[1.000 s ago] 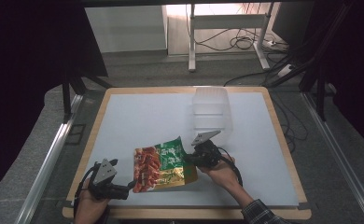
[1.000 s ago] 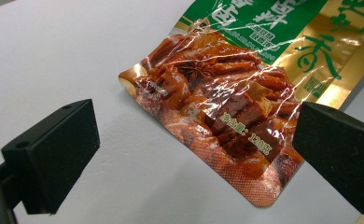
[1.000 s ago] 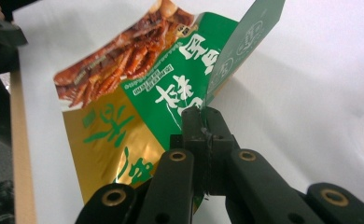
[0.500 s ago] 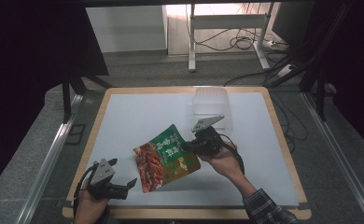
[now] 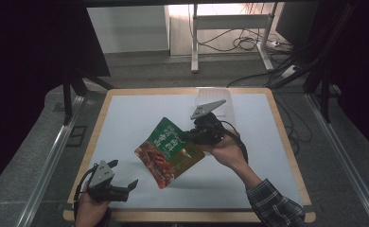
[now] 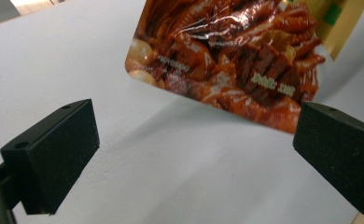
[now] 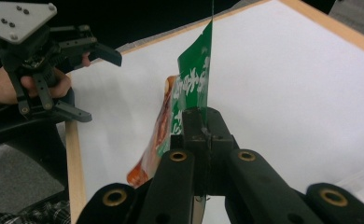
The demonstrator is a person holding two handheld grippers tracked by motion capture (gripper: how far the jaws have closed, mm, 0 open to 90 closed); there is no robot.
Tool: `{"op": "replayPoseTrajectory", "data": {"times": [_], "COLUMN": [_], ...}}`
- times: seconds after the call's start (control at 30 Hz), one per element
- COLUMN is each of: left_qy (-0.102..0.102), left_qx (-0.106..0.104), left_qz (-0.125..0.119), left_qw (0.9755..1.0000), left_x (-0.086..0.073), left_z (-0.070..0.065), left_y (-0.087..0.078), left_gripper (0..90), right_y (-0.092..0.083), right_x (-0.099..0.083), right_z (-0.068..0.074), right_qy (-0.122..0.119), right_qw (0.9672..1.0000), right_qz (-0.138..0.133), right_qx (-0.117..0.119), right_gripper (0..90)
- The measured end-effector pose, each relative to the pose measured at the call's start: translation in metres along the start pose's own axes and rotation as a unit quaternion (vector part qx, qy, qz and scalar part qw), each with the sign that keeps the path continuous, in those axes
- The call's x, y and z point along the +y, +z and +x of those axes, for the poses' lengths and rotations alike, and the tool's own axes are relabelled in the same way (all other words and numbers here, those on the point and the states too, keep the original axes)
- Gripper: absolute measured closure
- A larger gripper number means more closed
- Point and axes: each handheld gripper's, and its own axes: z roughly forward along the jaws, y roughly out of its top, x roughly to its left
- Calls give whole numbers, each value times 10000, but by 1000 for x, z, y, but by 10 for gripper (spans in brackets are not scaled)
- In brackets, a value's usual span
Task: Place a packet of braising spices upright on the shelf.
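Currently, the snack pouch [image 5: 169,151] is hanging tilted above the white table top [image 5: 126,123], clear of the surface, with its green upper edge pinched flat in your right gripper [image 5: 188,137], whose jaws are clamping fully onto that thin seam. Because you are holding only a narrow strip of slick film, the pouch is at risk of sliding out or swinging if you are jerking the hand. Below and to the left of the pouch, your left gripper [image 5: 128,188] is resting with jaws spread wide and empty, aimed at the pouch's lower corner; closing too early is likely to miss or crumple it. Behind the pouch, the clear container [image 5: 220,106] is standing near enough to be knocked.
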Motion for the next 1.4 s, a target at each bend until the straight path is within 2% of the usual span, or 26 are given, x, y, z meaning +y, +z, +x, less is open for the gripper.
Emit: {"op": "replayPoseTrajectory", "data": {"times": [0.3,0.6,0.83,1.03,1.4], "left_qy": [29,43,36,45,67], "left_qx": [10,12,11,1,-9], "left_qz": [29,25,37,50,53], "left_qw": [10000,10000,10000,10000,10000], "left_x": [0,0,0,0,1], "left_z": [0,0,0,0,0], "left_y": [0,0,0,0,1], "left_gripper": [2,2,2,2,2], "right_y": [-11,-20,-25,-30,-32], "right_x": [15,33,42,47,69], "right_z": [3,1,-10,-21,-36], "right_qy": [-113,-269,-290,-161,-182], "right_qw": [9999,9991,9978,9978,9966], "right_qz": [-92,-137,-204,-284,-343], "right_qx": [-38,-305,-560,-576,-727], "right_gripper": [898,898,897,897,898]}}
